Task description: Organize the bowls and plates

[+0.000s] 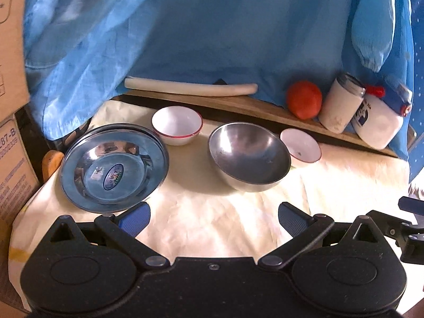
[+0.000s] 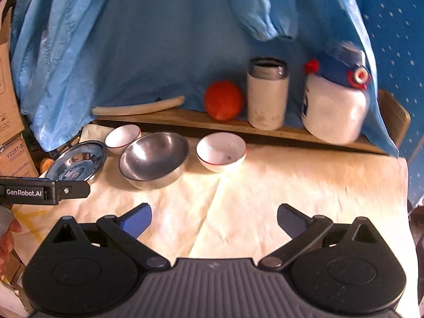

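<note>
While both tools hang over the near edge of the cloth-covered surface (image 2: 265,185), the left gripper (image 1: 214,218) has its blue-padded fingers spread wide with nothing between them, and the right gripper (image 2: 214,218) is released the same way, just beside it on the right. Past them, toward the left edge, a steel plate (image 1: 114,165) lies flat with an oval sticker in its well; its near rim sits close to the left gripper's left finger, though I can't tell whether they touch. Around the middle of the surface stands a steel bowl (image 1: 249,156), upright. Behind the gap between plate and steel bowl is a white bowl with a red rim (image 1: 177,124), and a second red-rimmed white bowl (image 2: 221,151) sits just beside the steel bowl on its right, a small dark speck inside it. Along the far edge runs a wooden board (image 2: 238,129) carrying a long pale roll (image 1: 190,87), a red tomato (image 2: 223,103), a white cylindrical jar (image 2: 267,95) and a white bottle with a blue cap (image 2: 334,106). Blue fabric (image 1: 212,26) hangs behind everything, and cardboard boxes (image 1: 13,137) stand off the left edge
</note>
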`<state>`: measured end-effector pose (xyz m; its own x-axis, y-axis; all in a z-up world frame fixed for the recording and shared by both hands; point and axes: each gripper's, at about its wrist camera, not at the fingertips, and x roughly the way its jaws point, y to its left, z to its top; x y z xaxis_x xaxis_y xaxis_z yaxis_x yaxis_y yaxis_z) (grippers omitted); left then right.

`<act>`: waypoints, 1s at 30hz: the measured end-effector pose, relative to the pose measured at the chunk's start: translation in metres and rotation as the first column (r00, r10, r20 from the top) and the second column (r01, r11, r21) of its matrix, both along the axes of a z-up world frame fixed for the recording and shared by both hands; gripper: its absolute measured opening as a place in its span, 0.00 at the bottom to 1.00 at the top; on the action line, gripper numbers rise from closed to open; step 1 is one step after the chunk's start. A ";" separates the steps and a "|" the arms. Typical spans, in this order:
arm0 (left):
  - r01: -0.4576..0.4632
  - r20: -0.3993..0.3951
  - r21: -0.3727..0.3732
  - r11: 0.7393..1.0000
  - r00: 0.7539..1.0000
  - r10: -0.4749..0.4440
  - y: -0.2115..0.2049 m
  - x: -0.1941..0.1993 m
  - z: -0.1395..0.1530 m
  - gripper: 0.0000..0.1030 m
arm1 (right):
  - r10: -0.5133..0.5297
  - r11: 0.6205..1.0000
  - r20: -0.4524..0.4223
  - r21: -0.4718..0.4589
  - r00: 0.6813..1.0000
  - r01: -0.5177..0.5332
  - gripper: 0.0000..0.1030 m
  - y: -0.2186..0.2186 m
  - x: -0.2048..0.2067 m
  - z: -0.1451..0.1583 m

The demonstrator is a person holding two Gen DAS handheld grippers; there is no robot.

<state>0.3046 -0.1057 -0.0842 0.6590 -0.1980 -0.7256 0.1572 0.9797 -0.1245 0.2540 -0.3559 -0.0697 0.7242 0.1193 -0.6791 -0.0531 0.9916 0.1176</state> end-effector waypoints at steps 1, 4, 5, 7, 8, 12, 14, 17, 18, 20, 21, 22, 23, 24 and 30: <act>0.004 -0.004 0.004 1.000 1.000 -0.004 0.000 0.001 -0.001 0.99 | -0.005 1.000 -0.005 0.003 1.000 0.005 1.00 -0.001 -0.001 -0.001; 0.009 -0.017 0.014 1.000 1.000 -0.009 -0.002 0.005 -0.003 0.99 | -0.016 1.000 -0.021 0.010 1.000 0.016 1.00 -0.002 0.001 -0.004; 0.010 -0.020 0.016 1.000 1.000 -0.009 -0.002 0.006 -0.004 0.99 | -0.019 1.000 -0.027 0.012 0.999 0.019 1.00 -0.003 0.001 -0.005; 0.012 -0.026 0.020 1.000 1.000 -0.012 -0.003 0.008 -0.005 0.99 | -0.026 1.000 -0.036 0.016 0.999 0.026 1.00 -0.003 0.002 -0.007; 0.014 -0.026 0.022 1.000 1.000 -0.013 -0.002 0.010 -0.005 0.99 | -0.028 0.999 -0.040 0.018 0.999 0.029 1.00 -0.004 0.003 -0.008; 0.012 -0.027 0.028 1.000 1.000 -0.011 -0.001 0.017 -0.006 0.99 | -0.038 0.999 -0.050 0.029 0.998 0.040 1.00 -0.004 0.008 -0.010; 0.006 -0.028 0.027 1.000 1.000 -0.006 0.001 0.022 -0.006 0.99 | -0.041 0.999 -0.051 0.031 0.998 0.042 1.00 -0.003 0.012 -0.011; 0.002 -0.031 0.026 1.000 1.000 -0.001 0.004 0.031 -0.007 0.99 | -0.044 0.998 -0.053 0.036 0.998 0.046 1.00 -0.001 0.020 -0.012; 0.000 -0.034 0.025 1.000 0.999 0.001 0.004 0.035 -0.007 0.99 | -0.047 0.998 -0.054 0.039 0.997 0.049 1.00 -0.001 0.023 -0.013; 0.003 -0.041 0.021 1.000 0.999 -0.002 0.003 0.042 -0.008 0.99 | -0.051 0.998 -0.057 0.045 0.997 0.054 1.00 0.000 0.029 -0.014; 0.003 -0.043 0.018 1.000 0.999 -0.002 0.002 0.046 -0.009 0.99 | -0.054 0.997 -0.058 0.048 0.997 0.057 1.00 0.000 0.032 -0.014; 0.002 -0.044 0.015 1.000 0.999 -0.002 0.001 0.049 -0.009 0.99 | -0.056 0.997 -0.060 0.051 0.997 0.059 1.00 0.001 0.035 -0.015; 0.002 -0.046 0.011 1.000 0.999 -0.001 0.000 0.054 -0.010 0.99 | -0.057 0.997 -0.061 0.054 0.996 0.061 1.00 0.001 0.038 -0.016; 0.001 -0.047 0.009 1.000 0.999 -0.001 -0.002 0.058 -0.010 0.99 | -0.059 0.996 -0.064 0.057 0.996 0.063 1.00 0.001 0.041 -0.017; 0.011 -0.050 0.005 1.000 0.999 -0.010 -0.013 0.082 -0.015 0.99 | -0.067 0.995 -0.082 0.065 0.994 0.073 1.00 -0.001 0.061 -0.022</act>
